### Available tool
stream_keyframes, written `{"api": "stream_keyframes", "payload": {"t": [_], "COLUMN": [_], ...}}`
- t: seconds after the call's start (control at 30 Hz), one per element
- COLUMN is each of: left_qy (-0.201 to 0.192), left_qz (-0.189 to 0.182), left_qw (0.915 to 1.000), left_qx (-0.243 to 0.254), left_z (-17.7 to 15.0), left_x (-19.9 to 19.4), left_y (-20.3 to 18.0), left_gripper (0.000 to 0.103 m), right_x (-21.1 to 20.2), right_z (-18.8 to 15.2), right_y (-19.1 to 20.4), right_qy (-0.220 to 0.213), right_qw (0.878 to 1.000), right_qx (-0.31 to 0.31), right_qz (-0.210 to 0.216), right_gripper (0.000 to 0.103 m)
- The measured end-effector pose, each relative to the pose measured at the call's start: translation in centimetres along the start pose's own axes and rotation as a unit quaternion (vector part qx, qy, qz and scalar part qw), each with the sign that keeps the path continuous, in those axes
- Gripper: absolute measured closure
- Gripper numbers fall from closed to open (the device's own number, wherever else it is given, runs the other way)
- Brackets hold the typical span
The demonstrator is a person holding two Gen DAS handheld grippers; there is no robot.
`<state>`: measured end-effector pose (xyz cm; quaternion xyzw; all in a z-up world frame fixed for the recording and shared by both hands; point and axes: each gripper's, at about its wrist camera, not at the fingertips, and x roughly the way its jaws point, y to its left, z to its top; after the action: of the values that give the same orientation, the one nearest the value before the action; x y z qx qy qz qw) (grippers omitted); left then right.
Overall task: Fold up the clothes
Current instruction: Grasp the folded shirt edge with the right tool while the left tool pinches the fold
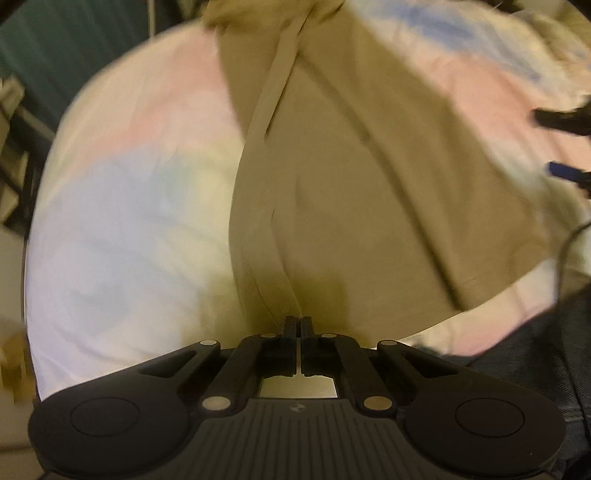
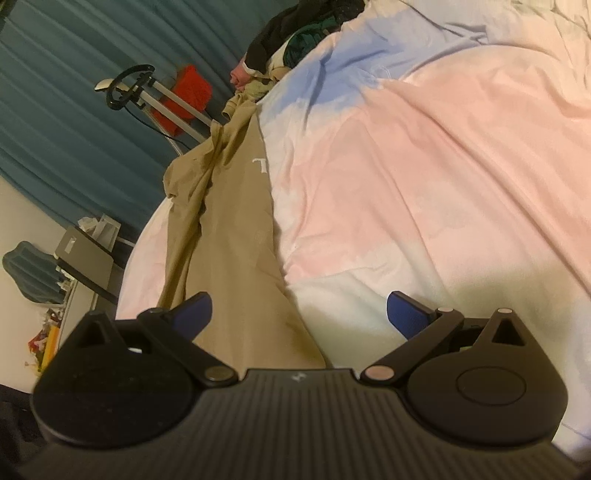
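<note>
Bed: covered with a pastel sheet, blotches of pink, blue and white, wrinkled. It fills most of both views.

Tan garment: lies on the bed, stretched out long over the sheet. In the left wrist view it runs from the claw up to the top edge, with a lighter strip along it and several long creases. In the right wrist view the garment runs along the near edge of the bed, bunched and rumpled at its far end, with a small white mark on the cloth. Its near end passes under the body of the right claw.

Pile of dark clothes: sits at the far end of the bed, black and green pieces, beyond the tan garment.

Blue-green curtain: behind the bed, with a stand and a red item in front of it. Details unclear.

Left claw: fingers together, clamped on a fold of the tan garment at its near edge; the cloth rises straight from the tips. This view is blurred.

Right claw: fingers apart, blue pads wide. Left finger over the tan garment, right finger over bare sheet. Nothing gripped; contact with the cloth cannot be told.
</note>
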<state>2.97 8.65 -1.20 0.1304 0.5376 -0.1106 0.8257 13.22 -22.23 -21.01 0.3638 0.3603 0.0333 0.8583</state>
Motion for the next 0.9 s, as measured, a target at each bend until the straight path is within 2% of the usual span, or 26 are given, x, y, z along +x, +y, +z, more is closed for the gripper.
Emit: {"api": "stream_keyframes", "payload": {"t": [0.13,0.27,0.37,0.47,0.6,0.7,0.73,0.77,0.87,0.9], "left_qy": [-0.071,-0.11,-0.108,-0.094,-0.048,-0.031,-0.034,-0.037,-0.036,-0.033], "left_qz": [-0.061,-0.108,-0.133,-0.148,-0.17,-0.192,-0.192,-0.192,-0.183,-0.178], "left_qw": [0.9955,0.9878,0.9848,0.9844,0.9842,0.9791,0.9775,0.9754,0.9658,0.9621], "left_qx": [0.013,0.024,0.025,0.009,-0.012,-0.061,-0.081,-0.103,-0.18,-0.204], "left_z": [-0.8,-1.3,-1.8,-2.2,-1.8,-1.2,-1.2,-1.2,-1.3,-1.5], "left_x": [-4.7,-6.8,-5.8,-3.0,1.7,3.6,3.8,4.0,5.1,5.5], "left_y": [-1.3,-3.5,-6.3,-7.8,-8.8,-7.4,-6.7,-5.8,-2.9,-1.9], "left_gripper": [0.102,0.102,0.102,0.102,0.1,0.072,0.059,0.051,0.036,0.034], "right_x": [-0.3,-0.5,-0.5,-0.4,0.1,0.6,0.7,0.7,0.8,0.9], "right_z": [0.2,0.4,0.3,0.3,0.2,0.0,-0.1,-0.3,-0.7,-0.9], "right_y": [0.3,0.6,0.7,0.8,0.6,-0.1,-0.3,-0.5,-1.0,-1.1], "right_qy": [-0.013,-0.025,-0.026,-0.022,-0.005,0.022,0.03,0.039,0.056,0.06], "right_qw": [1.0,0.999,0.999,0.998,0.999,0.999,0.999,0.999,0.998,0.997], "right_qx": [-0.009,-0.027,-0.041,-0.049,-0.045,-0.032,-0.025,-0.017,-0.001,0.003], "right_qz": [-0.004,-0.017,-0.023,-0.025,-0.015,0.002,0.011,0.022,0.042,0.047], "right_gripper": [0.0,0.0,0.0,0.0,0.0,0.0,0.001,0.001,0.001,0.002]}}
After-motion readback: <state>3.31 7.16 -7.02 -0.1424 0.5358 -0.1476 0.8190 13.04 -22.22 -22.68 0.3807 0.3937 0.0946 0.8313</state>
